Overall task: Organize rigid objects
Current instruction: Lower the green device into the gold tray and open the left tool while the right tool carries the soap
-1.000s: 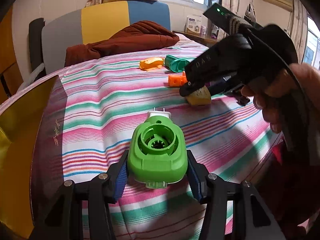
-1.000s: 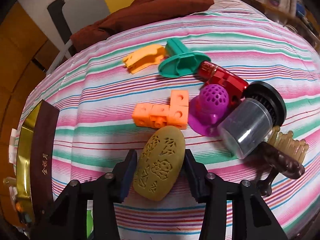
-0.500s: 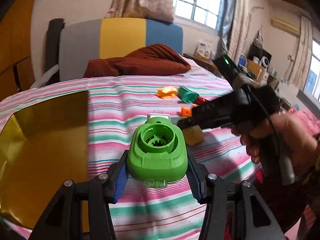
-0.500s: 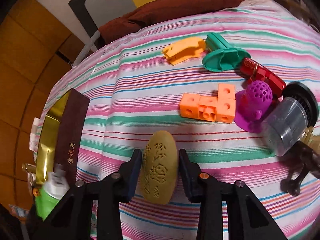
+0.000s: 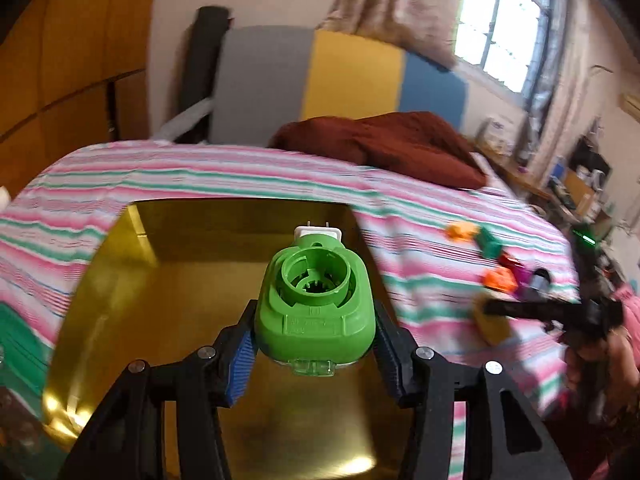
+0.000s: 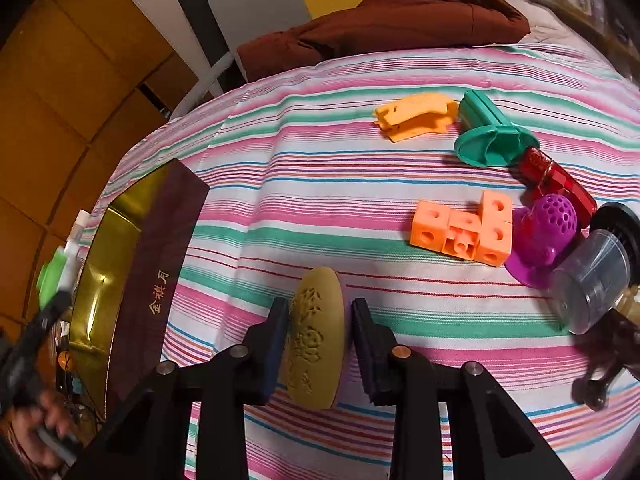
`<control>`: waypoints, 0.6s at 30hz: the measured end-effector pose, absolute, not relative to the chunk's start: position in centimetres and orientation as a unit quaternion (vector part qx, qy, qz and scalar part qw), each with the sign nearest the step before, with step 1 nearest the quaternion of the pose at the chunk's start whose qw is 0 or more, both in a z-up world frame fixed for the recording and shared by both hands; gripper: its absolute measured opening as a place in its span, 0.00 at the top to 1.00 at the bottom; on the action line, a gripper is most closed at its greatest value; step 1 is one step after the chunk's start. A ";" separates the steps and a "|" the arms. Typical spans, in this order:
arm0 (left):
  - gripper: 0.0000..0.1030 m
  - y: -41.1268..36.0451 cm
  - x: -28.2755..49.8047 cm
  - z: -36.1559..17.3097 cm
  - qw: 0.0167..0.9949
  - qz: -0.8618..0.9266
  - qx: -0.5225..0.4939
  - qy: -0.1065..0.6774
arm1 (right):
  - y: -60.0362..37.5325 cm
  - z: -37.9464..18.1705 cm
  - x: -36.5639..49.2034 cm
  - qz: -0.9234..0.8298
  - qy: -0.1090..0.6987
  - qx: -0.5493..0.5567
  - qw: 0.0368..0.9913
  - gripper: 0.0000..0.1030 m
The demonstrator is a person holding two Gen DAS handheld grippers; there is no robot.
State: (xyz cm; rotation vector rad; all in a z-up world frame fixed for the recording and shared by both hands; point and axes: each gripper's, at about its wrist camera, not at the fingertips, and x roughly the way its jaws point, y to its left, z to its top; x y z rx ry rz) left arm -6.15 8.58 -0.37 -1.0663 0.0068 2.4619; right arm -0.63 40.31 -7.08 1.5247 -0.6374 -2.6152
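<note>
In the last second the left gripper (image 5: 316, 344), fingers clamped on the green plug-in device (image 5: 315, 304), has swung from the striped bed (image 6: 340, 184) to above the gold box (image 5: 160, 320); release looks next. The right gripper (image 6: 318, 336) grips the olive carved oval (image 6: 316, 336), lifted toward it. Motion blur smears the remaining toys, and the box floor is partly hidden.

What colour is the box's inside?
Shiny gold; the box interior shows best in the left wrist view.
</note>
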 end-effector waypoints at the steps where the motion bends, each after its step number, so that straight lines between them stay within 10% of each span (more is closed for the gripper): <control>1: 0.49 7.7 -7.3 -0.5 0.217 0.893 -0.394 0.001 | 40.4 -7.1 -0.6 -0.844 -0.210 0.492 0.026 0.69; 18: 0.49 2.3 -18.8 -5.8 0.105 0.851 -0.515 0.001 | 41.0 -7.5 -0.6 -0.837 -0.252 0.484 0.033 0.69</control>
